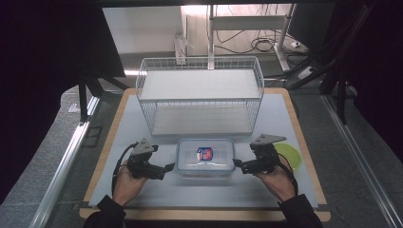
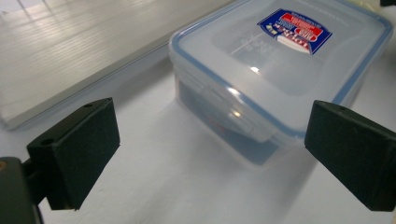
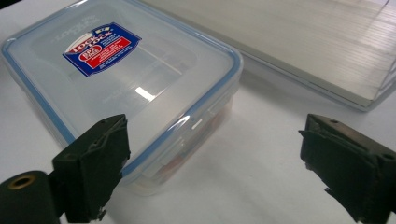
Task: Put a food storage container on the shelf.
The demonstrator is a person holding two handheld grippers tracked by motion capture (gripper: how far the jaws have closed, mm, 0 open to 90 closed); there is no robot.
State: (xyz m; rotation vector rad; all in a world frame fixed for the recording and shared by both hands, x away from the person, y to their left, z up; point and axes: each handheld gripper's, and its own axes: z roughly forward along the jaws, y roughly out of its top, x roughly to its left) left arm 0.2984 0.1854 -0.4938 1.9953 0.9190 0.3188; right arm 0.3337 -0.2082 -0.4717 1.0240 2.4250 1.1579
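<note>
The container point(image 1: 205, 158) looks like clear glossy plastic, lid catching glare, with a blue seal strip round the rim and a shiny red and blue paper-ish sticker point(image 1: 205, 153) on top. The basket point(image 1: 199, 95) is white coated wire with smooth pale shelf panels. The tabletop point(image 1: 285, 123) is a matt light sheet, wood-looking strip along its edges. Gripper pads point(image 2: 74, 154) are matt black, a bit rough. The green plate point(image 1: 291, 154) near the right edge looks like smooth plastic.

- Left gripper point(image 1: 167, 167): held in the person's left hand point(image 1: 127, 183), jaws spread wide, nothing between them.
- Right gripper point(image 1: 236, 164): in the right hand point(image 1: 278, 181), jaws likewise wide apart.
</note>
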